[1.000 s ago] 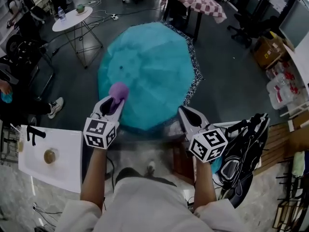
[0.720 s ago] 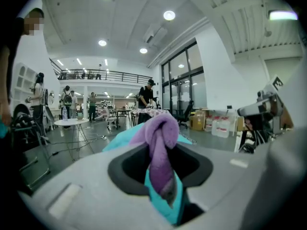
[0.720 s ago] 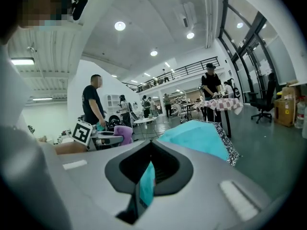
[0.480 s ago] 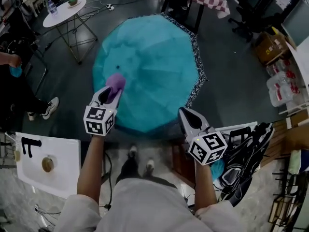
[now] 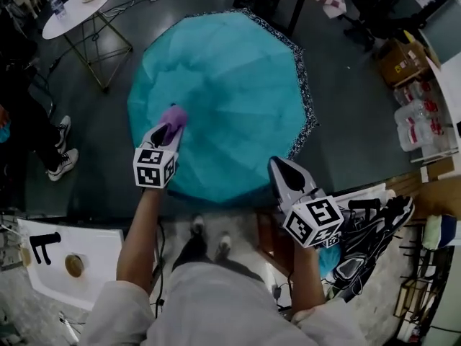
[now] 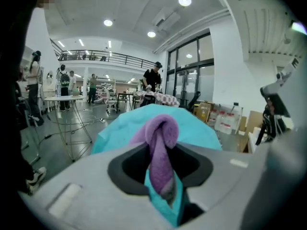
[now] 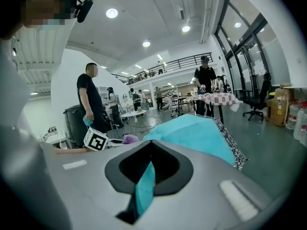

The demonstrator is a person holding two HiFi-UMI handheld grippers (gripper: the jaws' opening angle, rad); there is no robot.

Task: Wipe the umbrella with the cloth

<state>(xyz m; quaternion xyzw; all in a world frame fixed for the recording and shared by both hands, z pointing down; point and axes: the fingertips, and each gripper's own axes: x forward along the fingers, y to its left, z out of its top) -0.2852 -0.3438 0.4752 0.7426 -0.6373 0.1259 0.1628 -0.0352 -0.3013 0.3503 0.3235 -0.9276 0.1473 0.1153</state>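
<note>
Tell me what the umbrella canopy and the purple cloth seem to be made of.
The umbrella canopy looks like thin, smooth woven synthetic, perhaps polyester or nylon: taut teal panels stretched flat, with a printed dark border. The cloth pinched in the left tool looks like soft, matte microfibre or fleece: fuzzy, thick, folding in rounded bulges.

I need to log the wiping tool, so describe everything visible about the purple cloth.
The cloth is purple and looks soft and fleecy. It is bunched into a folded loop, pinched between the shut jaws of the left tongs, its rounded end poking past their tips. It sits over the left part of the teal umbrella; contact cannot be confirmed.
</note>
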